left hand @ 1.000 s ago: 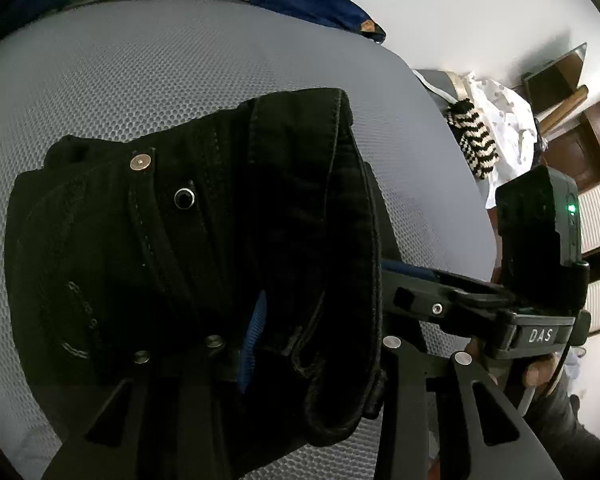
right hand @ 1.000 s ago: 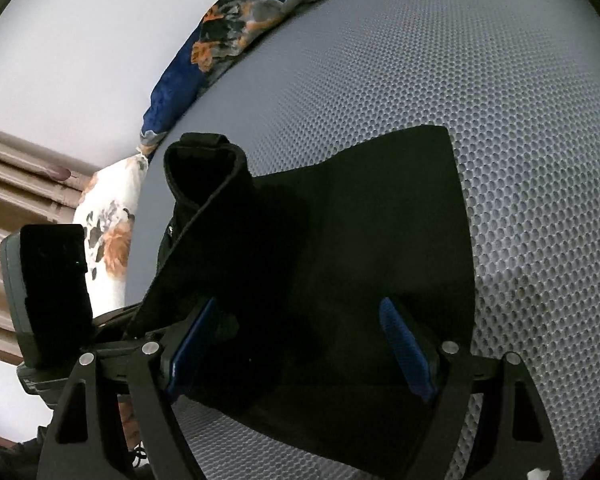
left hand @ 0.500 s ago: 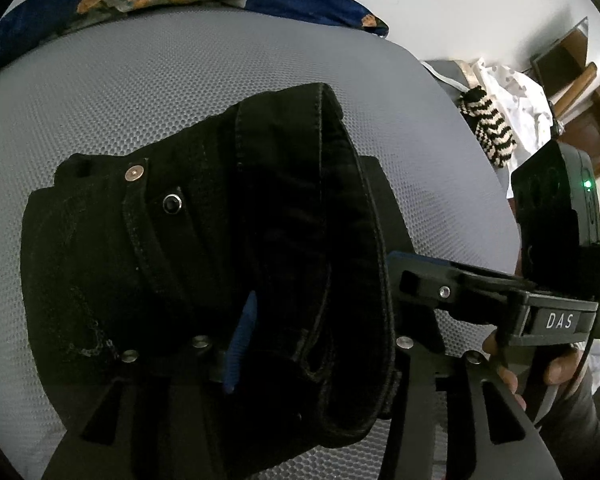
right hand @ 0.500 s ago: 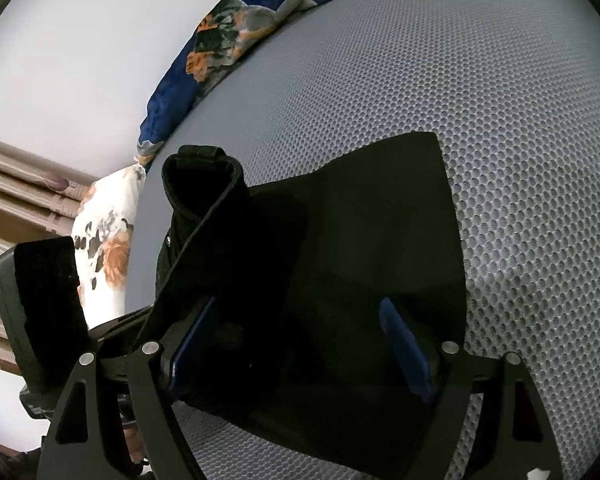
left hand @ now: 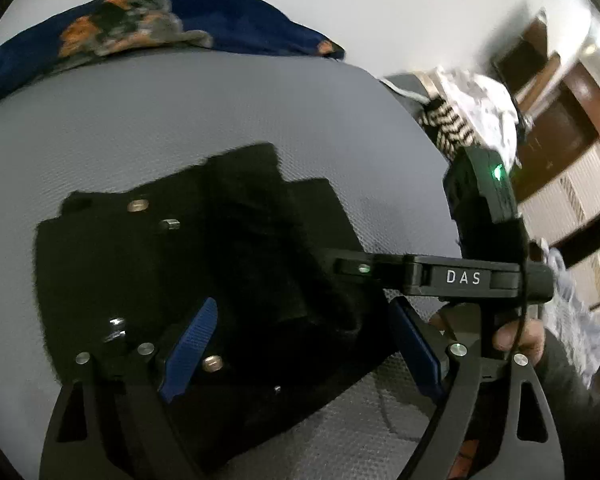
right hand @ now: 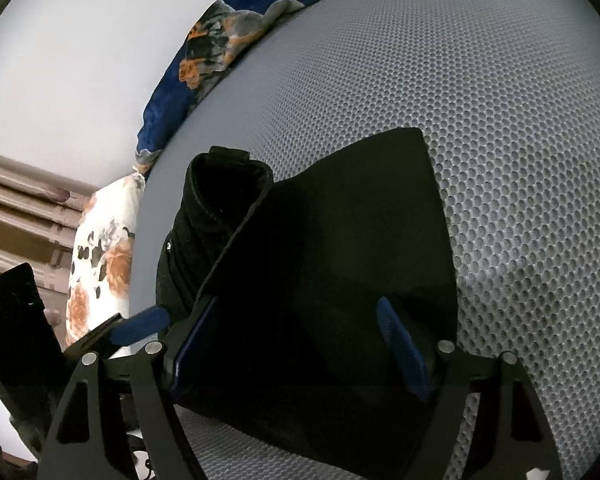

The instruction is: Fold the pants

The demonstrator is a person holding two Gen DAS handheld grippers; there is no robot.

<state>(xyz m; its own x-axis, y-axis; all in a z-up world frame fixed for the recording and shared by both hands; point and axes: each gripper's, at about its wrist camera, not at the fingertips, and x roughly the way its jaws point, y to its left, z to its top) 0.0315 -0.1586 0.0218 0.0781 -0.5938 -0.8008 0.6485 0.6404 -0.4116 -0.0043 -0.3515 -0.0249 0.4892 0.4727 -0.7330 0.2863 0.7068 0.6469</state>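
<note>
Now the black pants (left hand: 188, 280) lie folded in a thick bundle on the grey mesh bed (left hand: 180, 120), a blue patterned blanket (left hand: 148, 28) at its far edge. The left gripper (left hand: 304, 348) hangs over them, jaws opening wide and gripping nothing. The right gripper (right hand: 300, 344) is spread wide too, its jaws closing slightly over the cloth, pads (right hand: 400, 344) not pinching it.

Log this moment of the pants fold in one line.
left hand-held gripper: opening, off folded black denim pants | right hand-held gripper: open | on grey mesh bed
</note>
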